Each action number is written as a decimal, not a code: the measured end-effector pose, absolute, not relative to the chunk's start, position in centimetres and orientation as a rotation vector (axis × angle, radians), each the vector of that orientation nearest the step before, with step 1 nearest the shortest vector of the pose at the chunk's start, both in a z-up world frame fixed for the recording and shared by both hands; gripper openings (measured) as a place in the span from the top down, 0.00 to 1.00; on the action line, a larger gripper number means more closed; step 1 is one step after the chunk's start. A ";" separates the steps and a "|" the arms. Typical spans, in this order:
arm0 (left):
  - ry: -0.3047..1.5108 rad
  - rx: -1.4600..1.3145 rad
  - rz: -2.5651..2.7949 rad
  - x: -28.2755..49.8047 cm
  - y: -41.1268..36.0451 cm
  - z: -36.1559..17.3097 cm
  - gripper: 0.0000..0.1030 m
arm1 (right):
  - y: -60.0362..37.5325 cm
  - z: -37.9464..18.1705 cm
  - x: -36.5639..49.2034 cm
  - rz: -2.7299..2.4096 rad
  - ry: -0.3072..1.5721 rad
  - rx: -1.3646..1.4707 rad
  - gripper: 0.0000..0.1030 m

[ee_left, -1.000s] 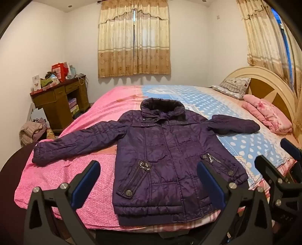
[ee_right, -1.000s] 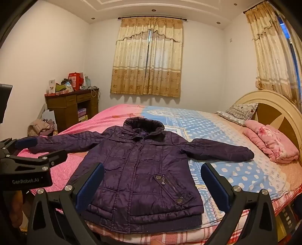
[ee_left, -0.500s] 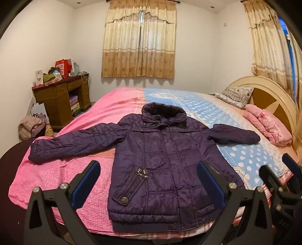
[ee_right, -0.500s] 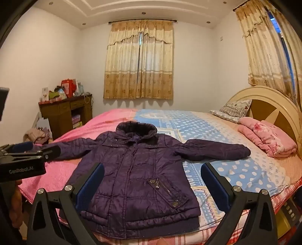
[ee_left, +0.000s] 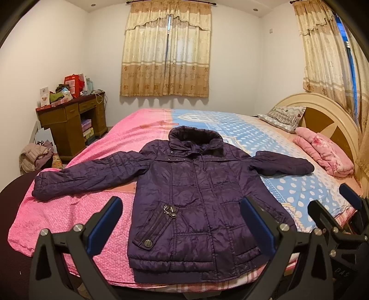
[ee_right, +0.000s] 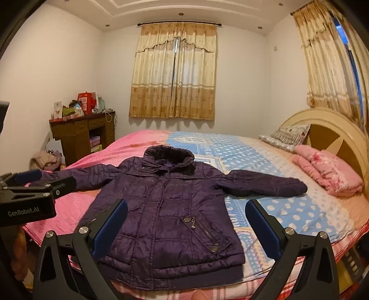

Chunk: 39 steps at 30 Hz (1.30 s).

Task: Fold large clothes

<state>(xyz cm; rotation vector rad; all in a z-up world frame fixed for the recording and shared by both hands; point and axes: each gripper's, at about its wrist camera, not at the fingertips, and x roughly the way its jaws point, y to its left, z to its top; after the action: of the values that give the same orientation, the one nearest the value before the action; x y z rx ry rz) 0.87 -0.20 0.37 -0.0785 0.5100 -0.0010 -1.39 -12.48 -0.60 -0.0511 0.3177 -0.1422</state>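
Left gripper (ee_left: 177, 227) and right gripper (ee_right: 185, 227): jaws wide apart, empty, held short of the bed's (ee_left: 69, 217) near edge, likely sizing up a first grab. Jacket (ee_left: 196, 196) lies face-up, hem nearest, sleeves spread left and right for folding, collar far. Pillow (ee_right: 288, 136) beyond, far right.

A: Soft, fairly dim indoor light; daylight glows through the far curtains (ee_right: 173, 76), and small ceiling spots (ee_right: 180, 14) are lit above them.

B: Shadows?

A: Faint scalloped ones on the far wall under the curtain hem. No harsh glare.

B: Sharpness?

A: Centre is crisp. Strong fisheye bending at the edges, black vignette in the corners, and the right-hand curtain (ee_left: 322, 46) smears.
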 end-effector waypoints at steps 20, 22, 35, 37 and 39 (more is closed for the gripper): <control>0.516 -0.112 0.018 0.9 0.7 0.1 0.00 | -12.7 -0.5 -1.6 -0.134 0.318 -0.032 0.01; 0.517 -0.114 0.018 1.0 0.7 0.1 0.00 | -12.7 -0.5 -1.6 -0.135 0.318 -0.031 0.01; 0.526 -0.116 0.024 1.1 1.0 -0.2 0.00 | -12.7 -0.6 -1.5 -0.122 0.329 -0.026 0.01; 0.525 -0.114 0.025 1.1 1.0 -0.2 0.00 | -12.6 -0.7 -1.5 -0.121 0.330 -0.026 0.01; 0.526 -0.114 0.025 1.1 1.0 -0.2 0.00 | -12.5 -0.8 -1.5 -0.116 0.333 -0.025 0.01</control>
<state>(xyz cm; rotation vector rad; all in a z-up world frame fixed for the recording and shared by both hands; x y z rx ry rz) 1.10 1.00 -0.24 -0.1138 0.5259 0.0249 -1.47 -12.54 -0.77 -0.0254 0.3327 -0.1164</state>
